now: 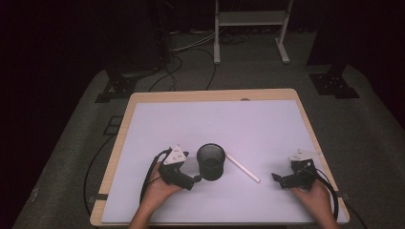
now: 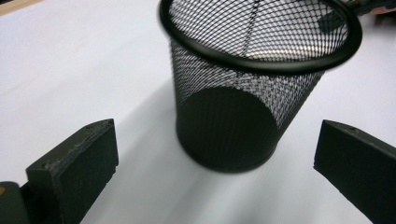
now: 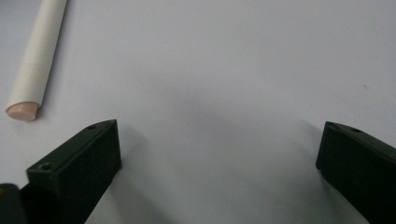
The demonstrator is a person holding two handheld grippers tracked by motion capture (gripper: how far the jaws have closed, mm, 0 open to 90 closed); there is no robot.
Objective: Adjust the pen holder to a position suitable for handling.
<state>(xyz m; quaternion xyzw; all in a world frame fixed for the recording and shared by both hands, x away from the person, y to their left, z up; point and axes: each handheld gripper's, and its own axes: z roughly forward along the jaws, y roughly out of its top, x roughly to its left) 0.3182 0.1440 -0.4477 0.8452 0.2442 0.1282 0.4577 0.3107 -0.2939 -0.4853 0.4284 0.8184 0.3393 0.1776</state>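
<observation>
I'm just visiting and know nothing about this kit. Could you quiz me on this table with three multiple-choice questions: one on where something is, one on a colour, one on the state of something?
1. Where does the white pen lie?
A. Inside the cup
B. On the table, between the mesh cup and the right gripper
C. In the left gripper's fingers

2. What colour is the mesh cup?
A. Black
B. Red
C. White

3. How does the left gripper stand?
A. Shut on the cup
B. Shut on the pen
C. Open, with the cup just ahead of it

Answers:
1. B: the high view shows the pen flat on the white sheet, right of the cup.
2. A: its rim and mesh are black in the left gripper view.
3. C: its fingers are wide apart, and the cup stands free beyond them.
</observation>
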